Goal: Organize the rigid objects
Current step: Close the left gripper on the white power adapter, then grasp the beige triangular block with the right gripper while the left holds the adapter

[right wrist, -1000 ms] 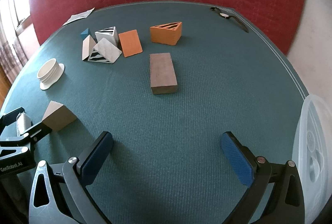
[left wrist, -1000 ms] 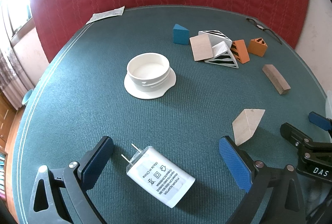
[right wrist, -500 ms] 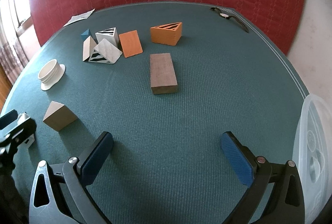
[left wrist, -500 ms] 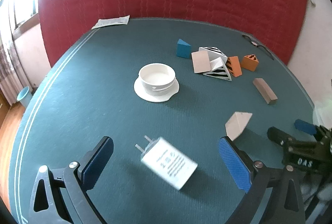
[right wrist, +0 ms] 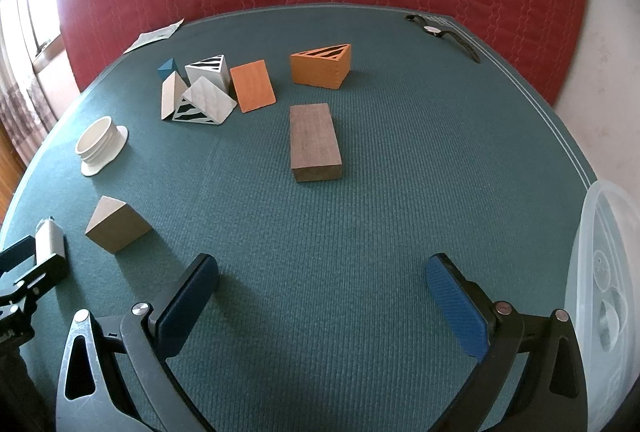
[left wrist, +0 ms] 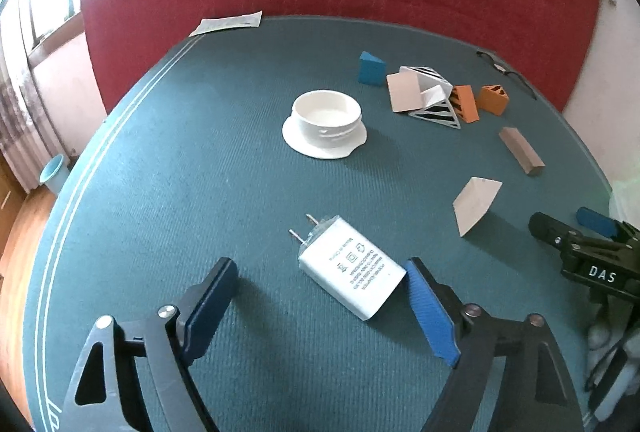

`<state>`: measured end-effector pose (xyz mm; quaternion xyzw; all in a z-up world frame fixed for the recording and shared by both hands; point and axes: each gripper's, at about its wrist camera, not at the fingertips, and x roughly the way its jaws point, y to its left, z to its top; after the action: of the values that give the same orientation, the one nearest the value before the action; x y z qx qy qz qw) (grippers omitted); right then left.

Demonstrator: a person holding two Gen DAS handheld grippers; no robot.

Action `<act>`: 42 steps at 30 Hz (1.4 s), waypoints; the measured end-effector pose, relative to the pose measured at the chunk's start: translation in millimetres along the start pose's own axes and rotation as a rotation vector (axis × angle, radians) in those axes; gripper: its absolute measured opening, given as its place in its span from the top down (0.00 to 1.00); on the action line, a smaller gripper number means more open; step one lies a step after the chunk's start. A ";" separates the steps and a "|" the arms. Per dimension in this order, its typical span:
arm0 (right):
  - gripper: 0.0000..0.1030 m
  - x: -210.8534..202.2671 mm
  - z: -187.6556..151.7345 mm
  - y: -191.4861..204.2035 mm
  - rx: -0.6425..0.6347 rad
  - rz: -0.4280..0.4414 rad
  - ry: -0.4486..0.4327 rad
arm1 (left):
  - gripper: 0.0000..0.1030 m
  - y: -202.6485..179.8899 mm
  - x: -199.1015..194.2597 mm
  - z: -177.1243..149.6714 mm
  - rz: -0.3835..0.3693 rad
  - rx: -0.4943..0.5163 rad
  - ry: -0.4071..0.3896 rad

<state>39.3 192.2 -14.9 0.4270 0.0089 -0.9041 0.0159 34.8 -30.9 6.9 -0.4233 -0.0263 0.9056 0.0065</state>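
Observation:
A white power adapter (left wrist: 348,268) lies on the green table (left wrist: 200,171), prongs pointing away, between the fingers of my left gripper (left wrist: 320,268). Its jaws are closing: the right pad (left wrist: 428,308) meets the adapter's near corner, while the left pad (left wrist: 212,300) stands well apart. The right wrist view shows the adapter (right wrist: 48,240) at its left edge. My right gripper (right wrist: 322,264) is open over bare cloth, nothing between its fingers. Ahead of it lie a brown block (right wrist: 314,139) and a beige wedge (right wrist: 116,226).
A white round lid (left wrist: 326,115) sits mid-table. Behind it cluster a blue wedge (left wrist: 370,67), striped white wedges (right wrist: 204,99), an orange block (right wrist: 253,85) and an orange striped wedge (right wrist: 320,67). A clear plastic container (right wrist: 608,272) stands at the right edge, a watch (right wrist: 444,33) at the back.
My left gripper's jaws have narrowed and it has shifted, so the adapter now lies against the right pad instead of midway. The right gripper has not moved.

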 end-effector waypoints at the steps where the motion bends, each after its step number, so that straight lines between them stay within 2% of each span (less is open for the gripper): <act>1: 0.00 0.2 -0.1 -0.7 -0.001 0.001 -0.001 | 0.16 -0.7 0.6 0.3 0.000 0.004 0.003; 5: 0.00 0.8 -0.2 -1.8 -0.001 0.002 -0.001 | 0.16 -1.8 2.5 2.1 -0.015 0.022 0.008; 8: 0.00 1.1 -0.5 -1.7 -0.002 0.000 0.000 | 0.20 -0.8 3.2 4.4 -0.022 0.039 0.008; 21: 0.00 2.9 -0.7 -5.3 -0.001 0.003 -0.002 | 0.20 0.3 2.3 9.4 -0.188 0.147 0.029; 26: 0.00 3.4 -0.5 -6.3 -0.002 0.004 -0.002 | 0.20 -6.2 3.4 8.4 -0.182 0.187 0.030; 29: 0.00 3.0 -0.3 -6.8 0.002 0.012 -0.006 | 0.30 -6.9 3.2 8.4 -0.176 0.200 0.024; 31: 0.00 2.4 -0.4 -7.3 0.006 0.022 -0.010 | 0.42 -6.9 3.0 8.7 -0.174 0.201 0.021; 33: 0.00 0.6 -2.0 -8.8 0.006 0.040 -0.018 | 0.47 -5.4 1.8 8.1 -0.180 0.197 0.014; 37: 0.01 -4.6 -5.2 -7.3 0.002 0.102 -0.038 | 0.47 -7.0 -0.1 5.8 -0.187 0.203 0.005; 42: 0.11 -14.1 -10.9 -0.7 -0.011 0.180 -0.063 | 0.48 -11.1 -4.4 3.2 -0.179 0.225 -0.020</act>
<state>56.7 193.5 -11.0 0.3972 -0.0251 -0.9120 0.0995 35.0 -20.1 12.9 -0.4068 0.0377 0.9028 0.1343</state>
